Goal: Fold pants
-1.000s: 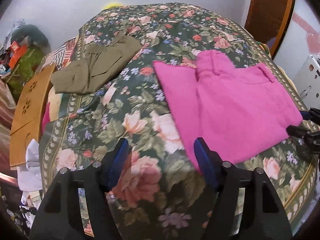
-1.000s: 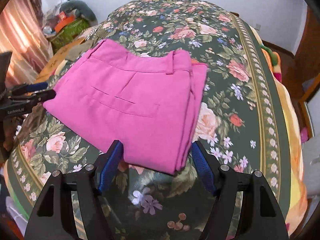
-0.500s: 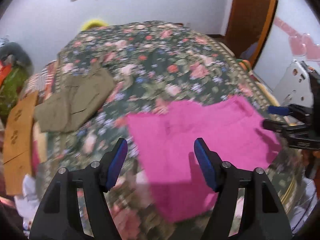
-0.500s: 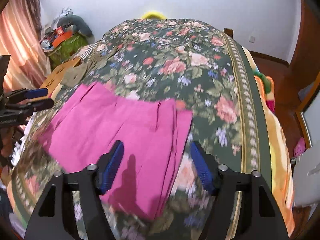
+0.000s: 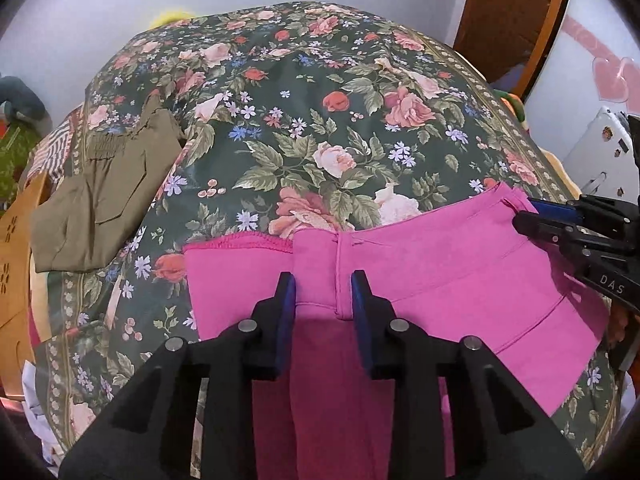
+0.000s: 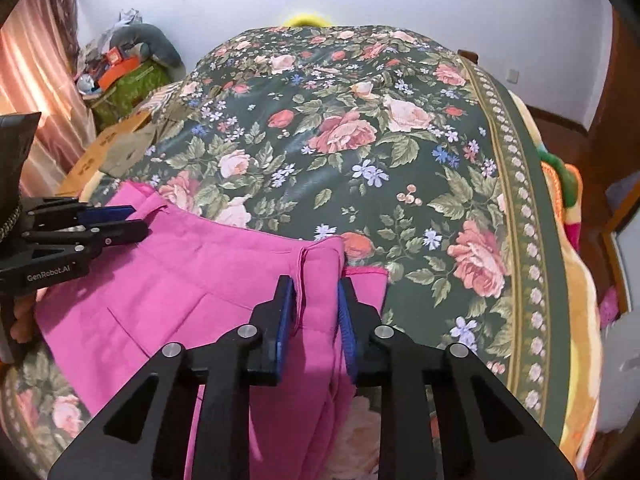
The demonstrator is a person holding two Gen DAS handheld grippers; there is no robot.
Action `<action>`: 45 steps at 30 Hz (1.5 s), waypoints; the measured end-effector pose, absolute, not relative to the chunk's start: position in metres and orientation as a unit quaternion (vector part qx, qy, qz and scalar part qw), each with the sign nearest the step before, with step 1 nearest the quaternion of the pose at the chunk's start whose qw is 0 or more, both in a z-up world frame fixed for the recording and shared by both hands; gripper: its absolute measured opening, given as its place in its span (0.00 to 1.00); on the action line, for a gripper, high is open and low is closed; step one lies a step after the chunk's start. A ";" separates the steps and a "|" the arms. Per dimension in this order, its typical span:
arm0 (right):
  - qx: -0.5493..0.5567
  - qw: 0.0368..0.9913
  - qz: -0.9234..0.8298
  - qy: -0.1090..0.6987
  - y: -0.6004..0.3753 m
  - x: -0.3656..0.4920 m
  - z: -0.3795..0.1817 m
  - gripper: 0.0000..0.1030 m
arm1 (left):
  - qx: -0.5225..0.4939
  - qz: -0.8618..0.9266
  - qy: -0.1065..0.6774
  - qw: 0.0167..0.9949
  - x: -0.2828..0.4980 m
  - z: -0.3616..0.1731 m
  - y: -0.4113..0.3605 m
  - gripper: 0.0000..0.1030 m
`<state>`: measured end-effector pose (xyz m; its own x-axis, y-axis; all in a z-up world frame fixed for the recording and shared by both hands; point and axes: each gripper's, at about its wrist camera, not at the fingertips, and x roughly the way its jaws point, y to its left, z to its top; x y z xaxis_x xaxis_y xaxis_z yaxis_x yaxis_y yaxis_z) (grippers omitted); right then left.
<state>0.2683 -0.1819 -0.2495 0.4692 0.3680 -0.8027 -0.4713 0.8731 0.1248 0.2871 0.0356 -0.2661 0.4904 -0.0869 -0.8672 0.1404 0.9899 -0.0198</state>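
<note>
The pink pants (image 5: 432, 280) lie folded on the near part of a bed covered by a dark floral bedspread (image 5: 320, 128), waistband edge toward the far side. An olive garment (image 5: 100, 208) rests already folded well apart at the left edge.

The left gripper (image 5: 323, 300) has its jaws closing over the pants; pink cloth sits between the blue pads by a belt loop, though the pads do not look pressed onto it yet. The right gripper (image 6: 316, 312) is also closing, and here a raised ridge of layered fabric at the right end of the pants (image 6: 200, 292) is bunched between the pads and appears pinched.

The cloth looks light, soft and limp, a smooth woven fabric that will sag and slide wherever it is unsupported. Stacked layers may slip apart if only the top one is caught. The firmest holds are probably the waistband and seamed edges, taken at two spread points, with all layers in each bite so the fold carries over evenly.
</note>
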 end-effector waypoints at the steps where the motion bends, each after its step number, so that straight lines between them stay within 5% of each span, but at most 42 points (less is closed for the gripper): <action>1: -0.059 0.855 0.245 0.453 -0.182 0.269 -0.250 0.18 | 0.025 -0.067 0.501 0.862 0.287 -0.266 0.037 0.29; 9: -0.079 0.858 0.234 0.450 -0.183 0.253 -0.225 0.19 | 0.007 -0.065 0.486 0.872 0.270 -0.238 0.048 0.35; 15: -0.047 0.861 0.231 0.452 -0.194 0.235 -0.212 0.49 | -0.009 -0.031 0.472 0.881 0.245 -0.216 0.074 0.54; 33: 0.042 0.826 0.248 0.504 -0.208 0.228 -0.257 0.52 | -0.117 -0.111 0.520 0.839 0.239 -0.261 0.086 0.57; 36: 0.045 0.829 0.249 0.499 -0.205 0.234 -0.259 0.49 | -0.109 -0.111 0.520 0.840 0.249 -0.265 0.079 0.51; 39: 0.048 0.833 0.248 0.492 -0.205 0.237 -0.259 0.36 | -0.105 -0.125 0.519 0.839 0.255 -0.266 0.072 0.31; 45: 0.033 0.841 0.251 0.478 -0.201 0.235 -0.251 0.15 | -0.087 -0.114 0.510 0.848 0.252 -0.261 0.065 0.20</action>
<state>0.2347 -0.2014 -0.2509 0.4180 0.4542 -0.7868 -0.3903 0.8718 0.2960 0.2521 0.0654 -0.2609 0.4539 -0.2817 -0.8453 0.1043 0.9590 -0.2636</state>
